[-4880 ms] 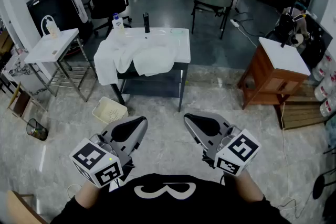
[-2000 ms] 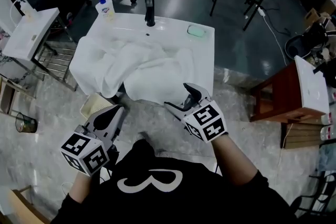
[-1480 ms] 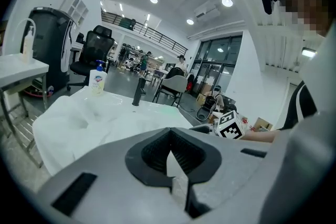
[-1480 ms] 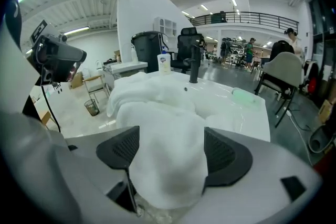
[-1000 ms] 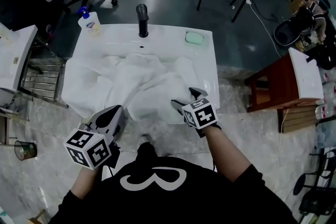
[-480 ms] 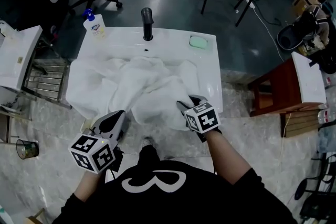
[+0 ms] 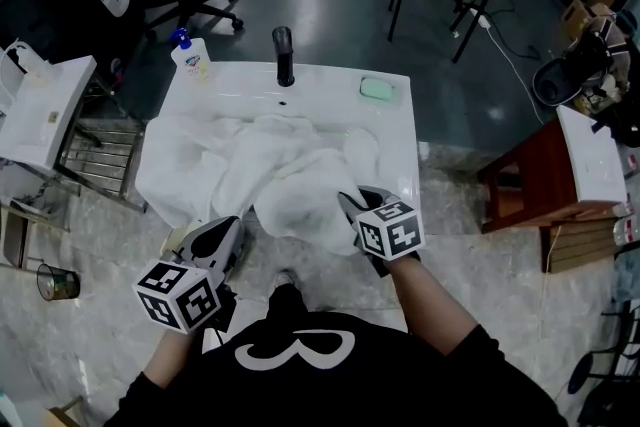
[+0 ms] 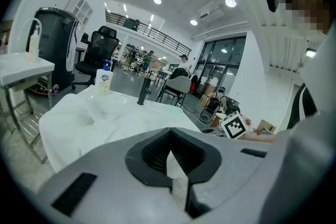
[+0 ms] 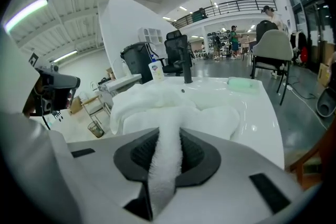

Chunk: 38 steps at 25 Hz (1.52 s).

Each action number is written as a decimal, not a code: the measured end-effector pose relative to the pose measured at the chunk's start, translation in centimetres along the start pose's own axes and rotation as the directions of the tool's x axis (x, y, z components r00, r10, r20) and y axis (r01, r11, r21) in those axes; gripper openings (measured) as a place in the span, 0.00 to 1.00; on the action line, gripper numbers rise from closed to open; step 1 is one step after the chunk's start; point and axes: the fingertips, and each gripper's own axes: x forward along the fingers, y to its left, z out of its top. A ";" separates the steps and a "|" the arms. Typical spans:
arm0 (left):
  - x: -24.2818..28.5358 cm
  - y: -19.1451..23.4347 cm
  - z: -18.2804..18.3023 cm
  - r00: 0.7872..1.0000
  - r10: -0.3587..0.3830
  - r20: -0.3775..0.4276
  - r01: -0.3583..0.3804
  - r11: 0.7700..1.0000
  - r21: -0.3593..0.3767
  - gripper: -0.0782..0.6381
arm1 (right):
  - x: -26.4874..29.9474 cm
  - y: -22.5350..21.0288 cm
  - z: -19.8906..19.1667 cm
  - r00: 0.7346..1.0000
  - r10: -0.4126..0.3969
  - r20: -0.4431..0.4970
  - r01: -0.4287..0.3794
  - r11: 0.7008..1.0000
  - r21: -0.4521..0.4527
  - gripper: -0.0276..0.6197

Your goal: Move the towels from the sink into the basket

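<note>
White sink (image 7: pixel 390 130) in a workshop; right gripper (image 7: pixel 352 203), jaws just closing, pinches a towel (image 7: pixel 298 197) fold; left gripper (image 7: pixel 230 233) shut, empty. A high lift should clear the rim.

In the sink (image 7: pixel 395 130) lie the towels (image 7: pixel 300 185), faucet (image 7: pixel 284 55) behind, seemingly the basket (image 7: pixel 178 240) floored front-left.

shirt (image 7: pixel 300 370) black, white print | left tool (image 7: pixel 232 228), right tool (image 7: pixel 351 205) grey | marker cubes (image 7: pixel 180 293) black-white
</note>
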 end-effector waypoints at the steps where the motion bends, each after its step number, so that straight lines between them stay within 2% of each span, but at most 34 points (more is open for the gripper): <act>1: -0.2 -0.4 -0.1 1.000 0.003 0.005 -0.003 1.000 0.000 0.12 | -0.6 0.3 0.3 1.000 0.010 0.016 -0.010 1.000 -0.004 0.15; 9: -2.7 -3.9 -0.5 0.998 0.032 0.056 -0.033 0.999 0.004 0.12 | -5.9 2.2 2.7 0.991 0.060 0.120 -0.053 0.997 -0.065 0.15; 14: -4.5 -6.2 -1.0 0.995 0.054 0.090 -0.056 0.998 0.015 0.12 | -10.4 3.4 4.0 0.976 0.105 0.189 -0.090 0.992 -0.088 0.15; 18: -6.1 -7.7 -1.7 0.989 0.079 0.123 -0.080 0.997 0.011 0.12 | -14.3 4.6 4.8 0.957 0.151 0.247 -0.130 0.986 -0.102 0.15; 23: -8.4 -9.4 -2.8 0.980 0.117 0.163 -0.118 0.993 -0.001 0.12 | -18.9 6.7 5.7 0.916 0.254 0.310 -0.240 0.967 -0.083 0.15; 27: -10.7 -9.8 -3.6 0.966 0.167 0.195 -0.167 0.986 -0.020 0.12 | -21.7 9.6 6.6 0.871 0.352 0.343 -0.324 0.936 -0.138 0.15; 31: -13.2 -9.4 -4.4 0.952 0.225 0.208 -0.222 0.974 -0.040 0.12 | -23.0 13.3 7.3 0.821 0.455 0.345 -0.406 0.890 -0.209 0.15; 38: -18.4 -5.1 -5.9 0.906 0.347 0.243 -0.323 0.937 -0.134 0.12 | -21.0 20.5 6.9 0.752 0.606 0.259 -0.549 0.794 -0.261 0.15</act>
